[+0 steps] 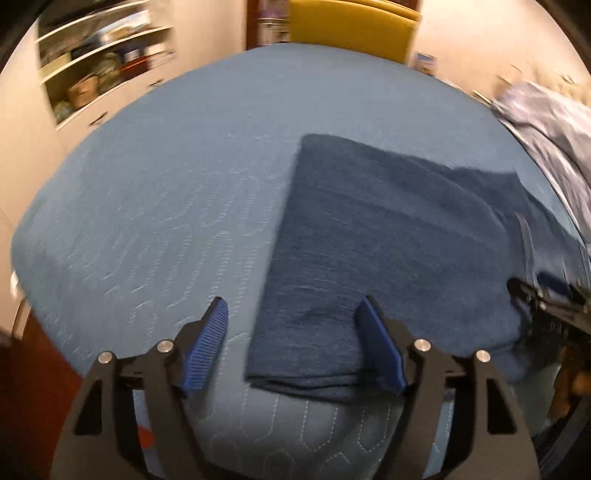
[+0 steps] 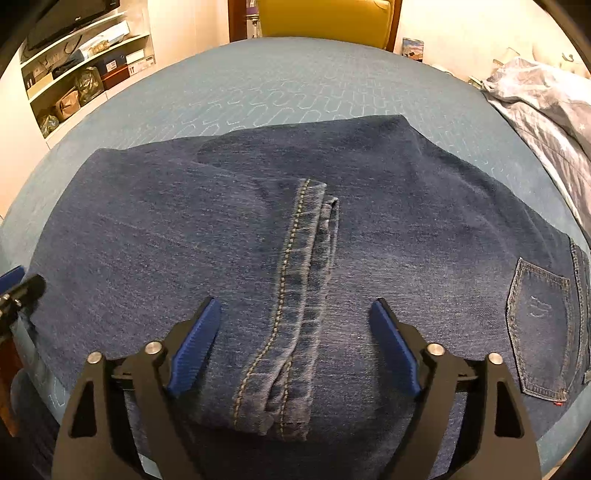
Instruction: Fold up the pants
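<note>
A: Your pants (image 2: 258, 236) lie folded flat on the blue quilted cover (image 2: 280, 85), a dark denim slab with the leg hems (image 2: 295, 295) laid across the top, running from the middle toward you. One back pocket (image 2: 539, 332) shows at the right end, close to the cover's right edge.

B: And the edges?

A: The left fold edge (image 1: 280, 258) is straight and clean in the left wrist view; it runs from the near edge of the cover away from you. The far edge is less tidy (one layer steps out past the other). The near edge lies just beside the front of the cover.

B: My grippers?

A: Your right gripper (image 2: 295, 343) is released, its blue pads (image 2: 195, 347) spread wide to either side of the hems and pressing on nothing. Your left gripper (image 1: 293, 347) is released too, straddling the left fold edge: one pad is over bare cover, the other over denim. That view is blurred, so I cannot tell whether a fingertip touches the cloth.

B: Room to move?

A: Bare cover spreads left of the pants and beyond them, up to the yellow chair (image 2: 325, 18). To the right, a pale patterned cloth (image 2: 546, 110) is heaped at the cover's rim. Open shelves (image 2: 81, 70) stand off to the far left.
</note>
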Motion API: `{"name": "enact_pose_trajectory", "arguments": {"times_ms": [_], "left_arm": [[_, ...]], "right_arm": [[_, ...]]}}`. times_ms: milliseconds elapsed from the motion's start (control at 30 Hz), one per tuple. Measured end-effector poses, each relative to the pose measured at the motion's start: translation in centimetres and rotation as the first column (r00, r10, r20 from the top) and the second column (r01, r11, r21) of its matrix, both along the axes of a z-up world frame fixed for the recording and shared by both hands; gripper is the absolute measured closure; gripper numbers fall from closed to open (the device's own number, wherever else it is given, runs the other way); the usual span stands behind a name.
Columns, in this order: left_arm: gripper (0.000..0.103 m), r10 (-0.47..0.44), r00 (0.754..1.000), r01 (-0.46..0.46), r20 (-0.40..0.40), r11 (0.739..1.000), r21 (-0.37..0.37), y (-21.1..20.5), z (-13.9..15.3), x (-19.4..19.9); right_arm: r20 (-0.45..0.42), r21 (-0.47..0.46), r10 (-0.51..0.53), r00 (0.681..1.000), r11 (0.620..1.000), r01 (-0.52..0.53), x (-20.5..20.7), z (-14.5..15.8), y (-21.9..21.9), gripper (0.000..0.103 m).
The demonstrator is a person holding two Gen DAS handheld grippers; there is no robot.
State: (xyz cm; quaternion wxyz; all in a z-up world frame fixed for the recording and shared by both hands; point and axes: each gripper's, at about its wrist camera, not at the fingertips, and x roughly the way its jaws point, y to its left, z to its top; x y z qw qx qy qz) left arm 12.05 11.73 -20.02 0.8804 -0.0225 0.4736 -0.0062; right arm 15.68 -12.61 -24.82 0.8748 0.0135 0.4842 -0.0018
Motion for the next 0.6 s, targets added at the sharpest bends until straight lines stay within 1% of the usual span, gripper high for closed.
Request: {"name": "enact_pose_trajectory", "arguments": {"times_ms": [33,67,100,133,167,200,233,267,300,333,400,433,467,500,533,567,600], "left_arm": [[0.024,-0.016,1.000,0.016,0.017,1.000,0.006,-0.3,0.6,-0.3],[0.013,-0.014,0.998,0.012,0.061,0.999,0.033,-0.6,1.5,-0.8],[0.005,-0.001,0.993,-0.007,0.120,0.998,0.065,-0.8,2.4,-1.4],[0.002,-0.001,0.981,-0.015,0.196,0.996,0.083,-1.1,3.4,-2.0],[0.002,-0.023,0.957,-0.007,0.290,0.995,0.100,-1.5,4.4,-2.8],[0.002,-0.063,0.951,0.025,0.303,0.991,0.129,-1.9,4.9,-2.5],[0.002,-0.123,0.949,0.089,0.291,0.988,0.128,-2.2,5.2,-2.0],[0.002,-0.160,0.943,0.132,0.293,0.985,0.113,-2.3,5.5,-1.6],[0.002,-0.183,0.935,0.166,0.303,0.983,0.081,-2.3,5.7,-1.3],[0.002,-0.190,0.933,0.187,0.305,0.982,0.041,-2.3,5.9,-0.6],[0.004,-0.204,0.938,0.206,0.281,0.978,0.024,-2.7,5.9,1.2],[0.017,-0.219,0.943,0.214,0.250,0.976,0.048,-3.3,5.5,2.7],[0.034,-0.233,0.946,0.223,0.227,0.972,0.068,-3.8,5.2,3.9],[0.041,-0.255,0.944,0.246,0.211,0.967,0.069,-4.3,4.8,4.9],[0.057,-0.278,0.942,0.270,0.189,0.961,0.066,-4.5,4.3,5.7],[0.078,-0.297,0.943,0.288,0.153,0.954,0.082,-5.0,3.6,7.0],[0.085,-0.333,0.937,0.323,0.109,0.941,0.097,-5.5,2.5,8.2]], "right_arm": [[0.001,0.020,-0.002,1.000,1.000,0.002,0.1,0.0,-0.5,0.015],[0.005,0.035,-0.003,1.000,0.999,0.003,0.2,0.1,-0.8,0.015],[0.010,0.055,-0.002,1.000,0.999,0.001,0.1,0.2,-1.0,0.014],[0.023,0.068,0.001,1.000,0.998,-0.003,-0.1,0.1,-1.1,0.013],[0.024,0.084,0.012,1.000,0.996,-0.014,-0.2,0.0,-1.0,0.004],[0.033,0.082,0.011,0.999,0.997,-0.013,-0.3,-0.1,-1.2,0.004],[0.043,0.074,0.009,0.999,0.997,-0.012,-0.6,-0.1,-1.1,0.004],[0.044,0.070,0.003,0.999,0.998,-0.006,-0.7,0.0,-1.0,0.004],[0.039,0.070,-0.005,0.999,0.998,0.002,-0.7,0.0,-0.9,0.004],[0.032,0.066,-0.006,0.999,0.998,0.004,-0.7,0.1,-0.8,0.005],[0.020,0.038,0.002,1.000,0.999,-0.003,-0.6,0.6,-0.7,0.005],[0.029,0.027,-0.009,1.000,1.000,0.008,-0.5,1.0,-0.9,0.005],[0.048,0.032,-0.025,0.999,0.999,0.023,-0.6,1.7,-1.1,0.005],[0.087,0.059,-0.035,0.996,0.998,0.030,-0.9,2.7,-1.5,0.005],[0.121,0.067,-0.057,0.991,0.997,0.050,-1.1,3.6,-1.7,0.005],[0.157,0.071,-0.094,0.983,0.994,0.084,-1.2,4.8,-2.3,0.005],[0.173,0.084,-0.118,0.978,0.991,0.105,-1.0,5.5,-2.8,0.005]]}}
